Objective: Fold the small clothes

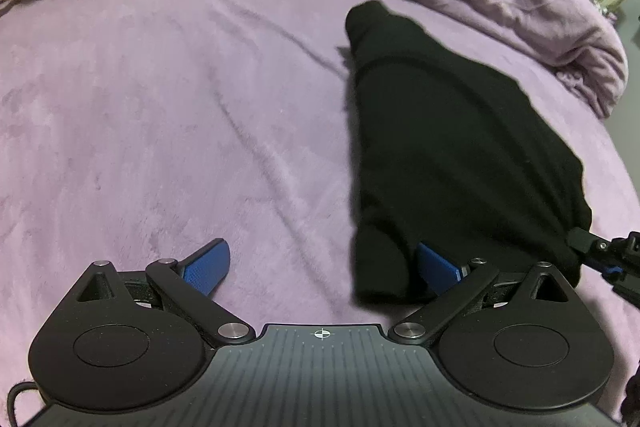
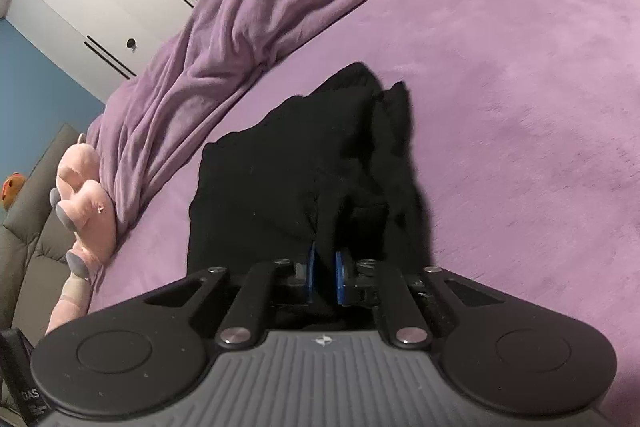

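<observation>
Black garment (image 2: 304, 163) pinched between right fingers (image 2: 339, 279).

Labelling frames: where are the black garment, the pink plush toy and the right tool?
black garment (image 1: 460, 147), left wrist view, middle of cloth.
pink plush toy (image 2: 82, 203), right wrist view, body.
right tool (image 2: 325, 269), right wrist view, between fingertips.

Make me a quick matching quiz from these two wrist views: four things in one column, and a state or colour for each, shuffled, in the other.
Things:
1. left claw
2. right claw
3. plush toy
4. blanket

States:
A. purple, covering the bed
B. pinched shut on the black garment
C. pink, lying at the bed's edge
D. wide open

Pairs: 1-D, 2-B, 3-C, 4-A
</observation>
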Demonstrator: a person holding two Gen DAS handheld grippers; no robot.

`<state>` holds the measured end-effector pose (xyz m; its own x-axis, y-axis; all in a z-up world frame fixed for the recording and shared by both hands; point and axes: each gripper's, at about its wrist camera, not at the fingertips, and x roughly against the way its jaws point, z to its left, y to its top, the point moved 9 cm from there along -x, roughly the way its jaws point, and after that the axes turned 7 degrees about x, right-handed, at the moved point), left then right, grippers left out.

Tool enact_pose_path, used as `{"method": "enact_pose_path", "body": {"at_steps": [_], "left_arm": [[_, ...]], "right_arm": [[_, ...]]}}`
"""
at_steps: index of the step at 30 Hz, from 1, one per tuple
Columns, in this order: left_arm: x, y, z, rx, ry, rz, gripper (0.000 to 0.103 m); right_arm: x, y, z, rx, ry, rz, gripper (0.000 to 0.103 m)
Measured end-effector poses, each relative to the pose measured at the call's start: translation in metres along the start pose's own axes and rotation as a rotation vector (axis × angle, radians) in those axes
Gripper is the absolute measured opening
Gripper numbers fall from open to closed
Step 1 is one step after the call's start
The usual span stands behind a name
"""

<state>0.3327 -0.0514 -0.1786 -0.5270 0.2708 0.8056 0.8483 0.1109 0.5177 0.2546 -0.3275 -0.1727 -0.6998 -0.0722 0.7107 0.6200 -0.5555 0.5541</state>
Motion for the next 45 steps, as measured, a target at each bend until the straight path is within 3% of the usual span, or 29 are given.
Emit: {"method": "enact_pose_path", "body": {"at_steps": [2, 4, 6, 8, 10, 14, 17, 19, 23, 26, 31, 37, 41, 43, 45], "left_arm": [[0.0, -0.004, 0.0, -0.04, -0.002, -0.004, 0.102], [0.003, -0.004, -0.001, -0.078, -0.001, 0.011, 0.102], [0.018, 0.004, 0.004, -0.052, -0.025, -0.018, 0.102], [0.035, 0.022, 0.018, 0.042, -0.042, -0.094, 0.102], [0.039, 0.042, 0.03, 0.159, -0.018, -0.157, 0.102], [0.02, 0.069, 0.047, 0.382, 0.057, -0.215, 0.102], [-0.001, 0.089, 0.04, 0.489, 0.063, -0.302, 0.102], [-0.02, 0.098, 0.031, 0.505, 0.051, -0.35, 0.102], [-0.058, 0.098, 0.015, 0.502, 0.033, -0.315, 0.102], [-0.069, 0.092, 0.002, 0.387, 0.088, -0.348, 0.102], [-0.071, 0.088, 0.001, 0.363, 0.095, -0.365, 0.103], [-0.073, 0.089, 0.0, 0.341, 0.104, -0.353, 0.103], [-0.074, 0.088, 0.001, 0.33, 0.1, -0.356, 0.103], [-0.075, 0.087, 0.002, 0.328, 0.097, -0.352, 0.103], [-0.075, 0.088, 0.001, 0.32, 0.102, -0.346, 0.103]], "right_arm": [[-0.004, -0.004, -0.011, 0.01, -0.037, 0.017, 0.008], [-0.001, -0.001, -0.016, -0.028, -0.003, 0.043, 0.01], [0.007, 0.009, -0.016, -0.045, -0.006, 0.02, 0.023], [0.019, 0.027, -0.004, 0.016, -0.003, -0.073, 0.032], [0.023, 0.041, 0.019, 0.081, 0.083, -0.142, 0.041], [-0.012, 0.051, 0.09, 0.206, 0.309, -0.115, 0.046], [-0.056, 0.047, 0.131, 0.286, 0.373, -0.044, 0.046], [-0.087, 0.049, 0.142, 0.331, 0.324, -0.019, 0.046], [-0.121, 0.064, 0.127, 0.314, 0.264, -0.049, 0.046], [-0.133, 0.077, 0.1, 0.323, 0.179, -0.111, 0.046], [-0.13, 0.099, 0.046, 0.166, 0.161, -0.203, 0.045], [-0.123, 0.109, 0.025, 0.076, 0.151, -0.259, 0.045], [-0.114, 0.111, 0.0, -0.07, 0.119, -0.294, 0.046], [-0.104, 0.113, -0.013, -0.074, 0.029, -0.315, 0.058], [-0.094, 0.113, -0.026, -0.106, -0.016, -0.321, 0.062]]}}
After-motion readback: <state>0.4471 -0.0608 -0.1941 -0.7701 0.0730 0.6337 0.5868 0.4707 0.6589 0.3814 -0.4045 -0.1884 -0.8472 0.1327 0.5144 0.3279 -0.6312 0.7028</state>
